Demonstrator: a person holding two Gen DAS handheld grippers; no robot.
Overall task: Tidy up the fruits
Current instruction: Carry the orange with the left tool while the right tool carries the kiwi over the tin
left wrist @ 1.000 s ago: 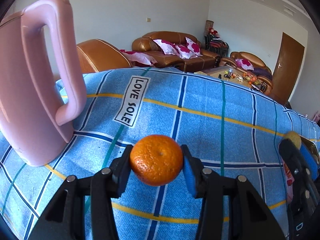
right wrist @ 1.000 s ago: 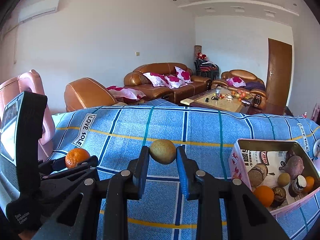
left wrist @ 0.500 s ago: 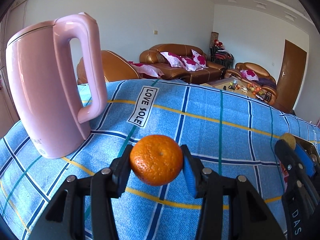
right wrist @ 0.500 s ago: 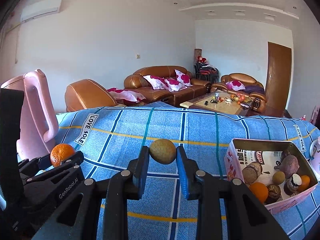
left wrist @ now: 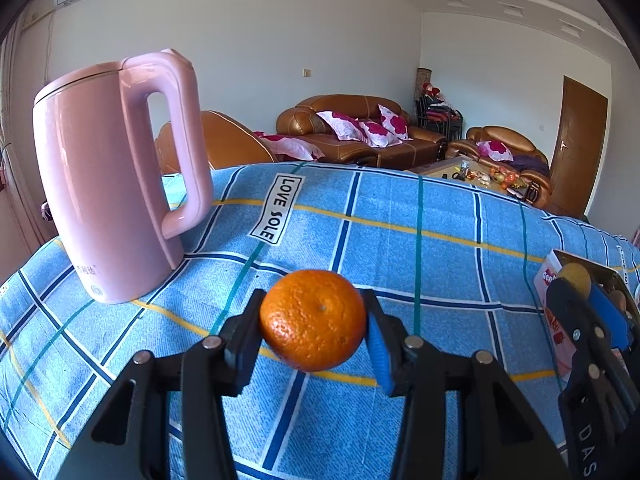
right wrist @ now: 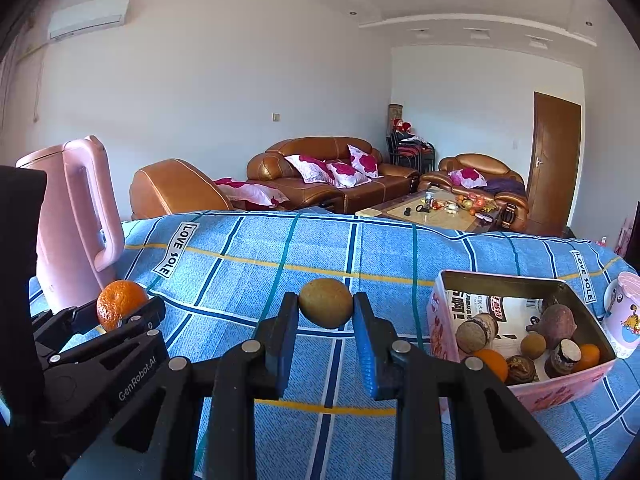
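Left claw (right wrist: 132, 314): its body is cut off by the left edge of the right wrist view
Right claw (left wrist: 592, 300): only part shows at the left wrist view's right edge
Pink kettle (right wrist: 76, 220): partly hidden behind the left claw's black housing
Box (left wrist: 554, 280): mostly hidden behind the right claw
Coffee table (right wrist: 432, 208): its small items are too small to tell
Cup (right wrist: 624, 312): cut off at the right edge
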